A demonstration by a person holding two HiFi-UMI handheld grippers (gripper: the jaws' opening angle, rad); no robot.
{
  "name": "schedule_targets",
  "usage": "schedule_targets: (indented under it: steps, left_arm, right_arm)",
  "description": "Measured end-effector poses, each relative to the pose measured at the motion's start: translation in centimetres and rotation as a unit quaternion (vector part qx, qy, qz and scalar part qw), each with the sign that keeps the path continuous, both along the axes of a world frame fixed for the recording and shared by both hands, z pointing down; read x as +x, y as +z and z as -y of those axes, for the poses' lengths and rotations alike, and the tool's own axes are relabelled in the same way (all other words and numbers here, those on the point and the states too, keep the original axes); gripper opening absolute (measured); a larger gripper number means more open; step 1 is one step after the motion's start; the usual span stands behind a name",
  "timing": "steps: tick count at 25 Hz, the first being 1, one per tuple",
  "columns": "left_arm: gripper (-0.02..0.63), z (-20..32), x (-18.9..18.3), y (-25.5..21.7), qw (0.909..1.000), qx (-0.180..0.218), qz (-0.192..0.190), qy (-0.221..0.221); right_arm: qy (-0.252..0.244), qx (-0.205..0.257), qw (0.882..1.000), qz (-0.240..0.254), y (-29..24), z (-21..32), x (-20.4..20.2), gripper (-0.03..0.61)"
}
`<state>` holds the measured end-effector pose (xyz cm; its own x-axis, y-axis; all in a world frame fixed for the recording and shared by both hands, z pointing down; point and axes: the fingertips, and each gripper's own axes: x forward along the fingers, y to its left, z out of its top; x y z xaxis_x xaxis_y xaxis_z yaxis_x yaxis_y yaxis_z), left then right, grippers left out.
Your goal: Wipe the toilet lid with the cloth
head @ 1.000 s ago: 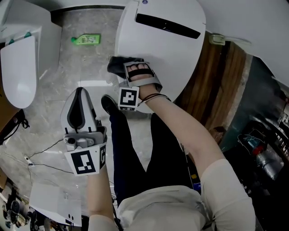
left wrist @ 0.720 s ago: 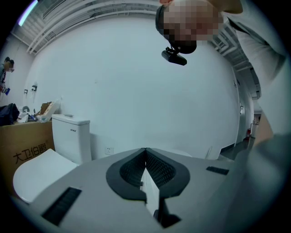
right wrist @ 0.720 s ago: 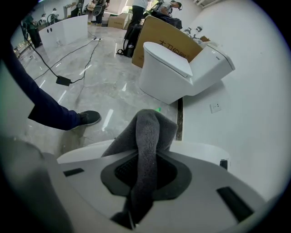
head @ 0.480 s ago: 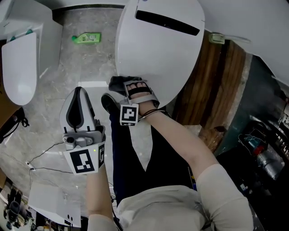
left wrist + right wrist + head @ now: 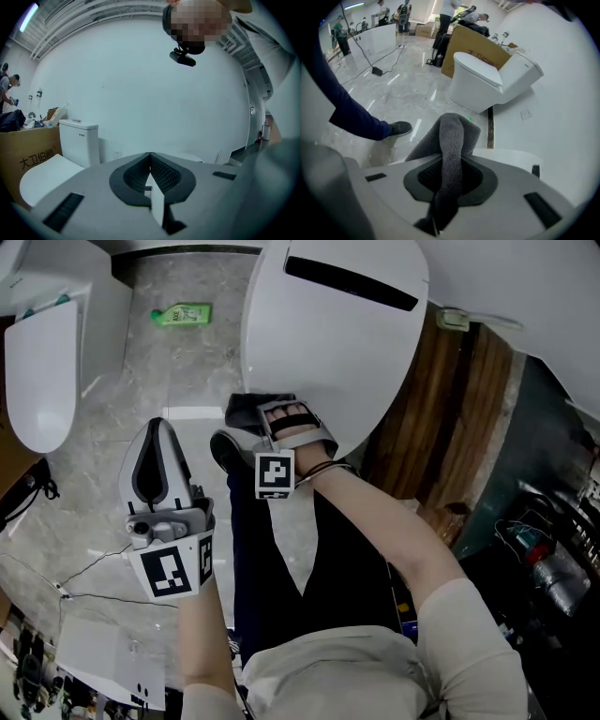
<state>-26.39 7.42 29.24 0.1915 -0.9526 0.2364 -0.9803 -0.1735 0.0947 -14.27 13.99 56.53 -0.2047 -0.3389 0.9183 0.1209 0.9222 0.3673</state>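
While the closed left gripper (image 5: 161, 432) idles clear, the right gripper (image 5: 450, 157) presses clamped dark-grey terry cloth (image 5: 452, 133) to the white oval toilet lid (image 5: 328, 352)'s edge.

Toilet lid (image 5: 328, 371): white, 1 black slot.
Cloth (image 5: 451, 136): dark grey, plain.
Left gripper (image 5: 150, 161), right gripper (image 5: 449, 164): pale grey shells, black pads, black-and-white square markers.
Floor (image 5: 187, 371): grey, marbled.
Bottle (image 5: 181, 313): green.
Trousers (image 5: 347, 568): dark, plain.
Wall panel (image 5: 450, 409): brown wood grain.

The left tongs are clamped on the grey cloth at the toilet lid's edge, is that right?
No. The right tongs are clamped on the grey cloth at the toilet lid's edge; the right gripper view shows it.
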Motion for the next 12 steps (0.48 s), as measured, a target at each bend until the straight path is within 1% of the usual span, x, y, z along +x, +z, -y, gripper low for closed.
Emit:
schedule_targets:
  steps: [2, 3, 5, 6, 7, 9, 11, 12]
  left_arm:
    - [0.015, -0.1, -0.1, 0.1, 1.0, 0.0, 0.001, -0.001]
    - [0.015, -0.1, -0.1, 0.1, 1.0, 0.0, 0.002, -0.002]
    - [0.015, -0.1, -0.2, 0.0, 1.0, 0.002, 0.001, -0.004]
    - [0.015, -0.1, -0.1, 0.0, 1.0, 0.002, 0.001, -0.004]
    - [0.015, 0.0, -0.1, -0.1, 1.0, 0.003, 0.001, -0.005]
    - [0.015, 0.1, 0.0, -0.2, 1.0, 0.005, 0.001, -0.005]
    - [0.015, 0.2, 0.1, -0.4, 1.0, 0.006, 0.002, -0.005]
    - [0.015, 0.3, 0.1, -0.4, 1.0, 0.006, 0.001, -0.005]
  right_arm:
    - [0.042, 0.006, 0.998, 0.046, -1.8, 0.9, -0.3, 0.063]
    - [0.066, 0.011, 0.995, 0.074, -3.0, 1.5, -0.4, 0.063]
    - [0.119, 0.024, 0.983, 0.135, -6.0, 2.9, -0.6, 0.063]
    - [0.148, 0.03, 0.974, 0.169, -7.7, 3.7, -0.6, 0.063]
    - [0.176, 0.034, 0.963, 0.203, -9.6, 4.4, -0.7, 0.063]
    - [0.228, 0.043, 0.934, 0.271, -13.4, 5.8, -0.6, 0.063]
    - [0.27, 0.049, 0.9, 0.338, -17.1, 7.2, -0.3, 0.063]
    - [0.29, 0.05, 0.879, 0.375, -19.0, 7.8, -0.1, 0.063]
